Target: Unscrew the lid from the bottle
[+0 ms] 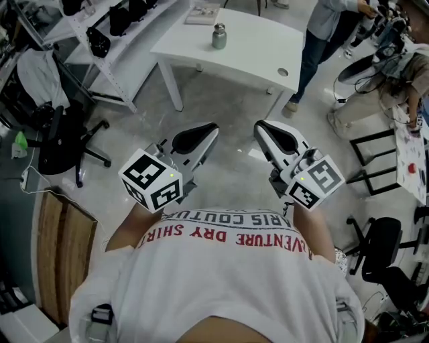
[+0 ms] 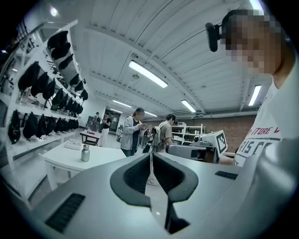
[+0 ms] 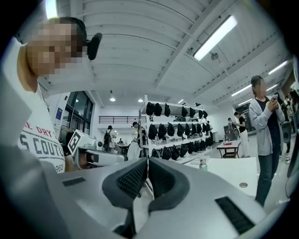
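Observation:
A small metal bottle with its lid on stands upright on the white table, well ahead of me across bare floor. The same bottle appears small at the left in the left gripper view, and the bottle sits right of centre in the right gripper view. My left gripper and right gripper are held side by side in front of my chest, level and far short of the table. Both are shut with nothing between the pads.
A flat box lies at the table's far edge, and a cable hole is near its right corner. A shelf rack with black bags stands left, with an office chair below it. People stand beyond the table. Black stools are at right.

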Demonstrator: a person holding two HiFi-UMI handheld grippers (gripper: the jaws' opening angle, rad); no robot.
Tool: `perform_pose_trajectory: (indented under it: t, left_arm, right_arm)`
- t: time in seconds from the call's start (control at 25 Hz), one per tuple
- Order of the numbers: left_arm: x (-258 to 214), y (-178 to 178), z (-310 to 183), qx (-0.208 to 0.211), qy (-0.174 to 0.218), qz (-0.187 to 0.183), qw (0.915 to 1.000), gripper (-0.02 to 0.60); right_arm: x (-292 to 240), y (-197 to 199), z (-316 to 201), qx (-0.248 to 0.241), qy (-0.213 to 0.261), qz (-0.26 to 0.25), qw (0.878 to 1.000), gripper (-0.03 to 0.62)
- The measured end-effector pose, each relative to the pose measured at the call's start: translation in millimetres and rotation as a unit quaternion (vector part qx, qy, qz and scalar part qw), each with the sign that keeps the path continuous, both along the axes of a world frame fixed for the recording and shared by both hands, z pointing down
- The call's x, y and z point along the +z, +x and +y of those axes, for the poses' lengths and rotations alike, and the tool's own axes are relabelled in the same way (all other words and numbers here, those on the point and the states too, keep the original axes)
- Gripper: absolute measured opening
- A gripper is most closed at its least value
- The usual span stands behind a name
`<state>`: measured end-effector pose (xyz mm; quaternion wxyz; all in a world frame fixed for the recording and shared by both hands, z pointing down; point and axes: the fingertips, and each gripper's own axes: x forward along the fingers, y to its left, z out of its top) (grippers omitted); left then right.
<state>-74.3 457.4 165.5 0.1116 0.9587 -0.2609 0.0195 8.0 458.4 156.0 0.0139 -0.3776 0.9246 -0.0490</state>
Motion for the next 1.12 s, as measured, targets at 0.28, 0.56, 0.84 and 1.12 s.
perform_pose_trajectory:
  t: [0.28,0.56,0.84,1.12]
  left_arm:
    - [5.1,-16.3,-9.6,-0.002,0.002,0.002,1.0000,0.043]
    - [11.2,-13.2,-30.7,-0.009,0.002,-0.001,1.0000,0.043]
    - [22.5,-6.1,-84.7,-0.028,0.008,-0.024,0.9993,0.044]
    - [28.9,11.9,-160.8,-0.034,-0.008,-0.031,0.9989,0.179]
  right_arm:
    - [8.5,-3.6,-8.9,0.019,-0.006,-0.010,1.000,0.026]
    - [14.8,6.6,-31.3,0.029,-0.002,-0.008,1.000,0.028]
    - [25.0,26.7,-89.4,0.046,0.001,-0.004,0.999,0.090]
    - [29.0,54.4,-174.2,0.053,-0.007,-0.009,0.999,0.193]
